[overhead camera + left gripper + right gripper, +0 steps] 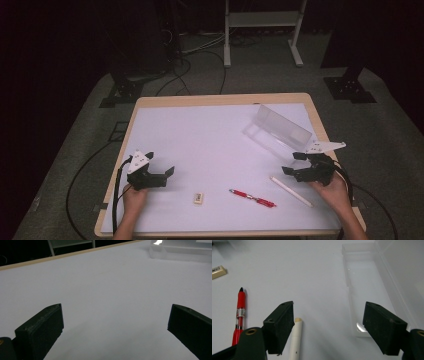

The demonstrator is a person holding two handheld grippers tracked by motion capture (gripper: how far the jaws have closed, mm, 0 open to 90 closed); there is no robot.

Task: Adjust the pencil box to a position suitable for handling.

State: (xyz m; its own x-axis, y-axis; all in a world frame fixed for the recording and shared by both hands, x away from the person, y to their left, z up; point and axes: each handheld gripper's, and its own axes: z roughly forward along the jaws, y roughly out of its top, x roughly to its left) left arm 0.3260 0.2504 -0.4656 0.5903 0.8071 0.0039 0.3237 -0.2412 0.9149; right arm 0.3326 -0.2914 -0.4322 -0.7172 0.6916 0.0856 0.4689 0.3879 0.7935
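The right gripper has its two black jaws wide apart over the white worktop. A white round stick lies just beside one jaw, a red plastic pen further out. A clear plastic box lies open ahead. A small beige eraser is at the edge.

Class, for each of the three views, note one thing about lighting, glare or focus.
High view: the white table top is brightly lit, the surroundings fall dark. Left gripper view: a glare spot sits on the clear plastic box, and the near jaws look soft. Right gripper view: a small highlight glints at the box's near end.
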